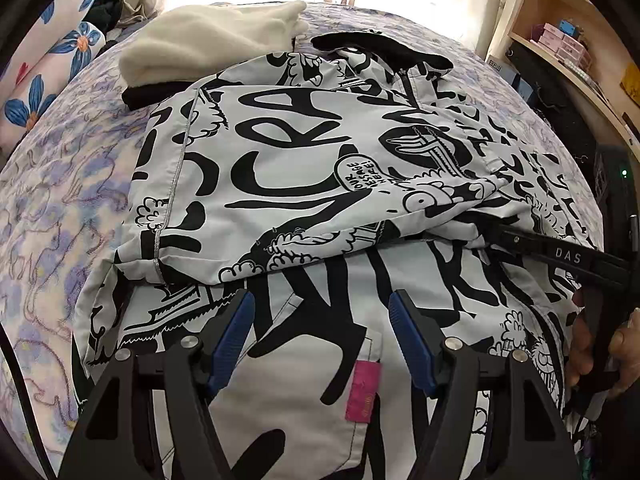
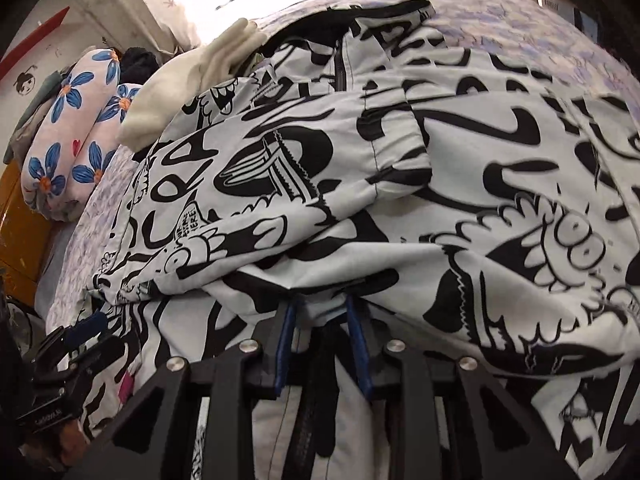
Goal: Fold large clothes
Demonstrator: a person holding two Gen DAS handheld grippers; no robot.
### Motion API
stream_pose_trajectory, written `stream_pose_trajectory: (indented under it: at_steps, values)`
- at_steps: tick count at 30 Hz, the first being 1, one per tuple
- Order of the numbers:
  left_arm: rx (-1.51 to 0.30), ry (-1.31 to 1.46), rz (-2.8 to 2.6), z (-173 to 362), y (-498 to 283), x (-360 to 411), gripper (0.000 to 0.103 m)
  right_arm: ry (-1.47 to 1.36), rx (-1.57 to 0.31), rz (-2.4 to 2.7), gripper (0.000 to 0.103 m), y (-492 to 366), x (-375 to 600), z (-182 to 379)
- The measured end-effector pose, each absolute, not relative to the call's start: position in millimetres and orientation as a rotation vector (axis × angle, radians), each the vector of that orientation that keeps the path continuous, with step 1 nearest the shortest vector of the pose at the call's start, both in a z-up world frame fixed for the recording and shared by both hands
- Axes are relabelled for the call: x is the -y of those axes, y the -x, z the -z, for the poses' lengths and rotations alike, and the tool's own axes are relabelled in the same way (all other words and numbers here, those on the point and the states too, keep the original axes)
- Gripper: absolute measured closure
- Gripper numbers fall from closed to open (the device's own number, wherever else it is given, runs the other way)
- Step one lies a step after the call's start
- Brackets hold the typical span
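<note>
The left gripper [image 1: 320,312] hangs with its blue ribbed pads spread wide and nothing between them, poised just above the near part of the graffiti-print jacket [image 1: 304,168], beside a small pink label [image 1: 363,392] sewn to the cloth. The right gripper [image 2: 322,306] has its pads drawn close and pinching a bunched fold of the same jacket, the cloth gathered into a peak right at the tips; in the left wrist view its black arm reaches under the folded-over panel from the right side. The jacket lies spread on the bed [image 1: 72,208], its long axis running away from both grippers toward the black collar [image 1: 384,50] at the far end, with one side already laid across the body. So the right gripper is the one engaged, at the jacket's right edge, while the left is nearer the hem and free; the next fold probably turns on carrying that pinched edge across or up toward the collar. The fabric looks thin, smooth and slippery, white with bold black cartoon lettering and a zip below the collar. Beyond the collar sits a cream fleecy garment [image 1: 208,40]; left of the jacket, a blue-flowered pillow [image 1: 44,68] rests on the lilac patterned bedcover.
</note>
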State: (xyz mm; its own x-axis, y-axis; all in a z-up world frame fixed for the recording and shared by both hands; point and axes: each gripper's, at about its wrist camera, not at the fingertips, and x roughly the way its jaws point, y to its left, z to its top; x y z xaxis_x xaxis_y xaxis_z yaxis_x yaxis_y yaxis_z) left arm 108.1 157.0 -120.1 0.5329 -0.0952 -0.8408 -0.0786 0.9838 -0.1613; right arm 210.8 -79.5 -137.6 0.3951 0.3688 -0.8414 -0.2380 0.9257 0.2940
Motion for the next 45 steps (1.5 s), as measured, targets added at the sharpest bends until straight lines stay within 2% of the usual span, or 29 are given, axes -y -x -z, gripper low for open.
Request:
stream_pose_trajectory:
  at_steps: [10,17,21,32,37,40,45]
  values:
    - [-1.002,0.148,0.009,114.9,-96.6,-152.2,0.035,-0.124,-1.118,-0.436,0.076,-182.2,79.7,120.2]
    - [-0.961,0.134,0.001,95.1,-79.9,-149.3,0.034,-0.146,-1.042,-0.466,0.075,-141.6,94.2,90.0]
    - [-0.943,0.151,-0.004,82.2,-67.3,-151.9,0.028,-0.159,-0.996,-0.465,0.073,-122.5,103.7,72.0]
    - [-0.934,0.173,-0.080,67.3,-19.4,-175.2,0.026,-0.138,-0.922,-0.408,0.069,-73.0,145.0,47.6]
    - [-0.959,0.192,-0.115,71.2,3.4,-194.2,0.026,-0.148,-0.910,-0.359,0.068,-54.4,173.5,42.6]
    - [-0.991,0.207,-0.136,80.5,17.8,-210.3,0.026,-0.129,-0.906,-0.326,0.057,-42.8,189.6,41.7]
    - [-1.091,0.306,-0.089,109.0,41.2,-237.2,0.026,-0.123,-0.939,-0.273,0.056,-26.9,227.0,49.1]
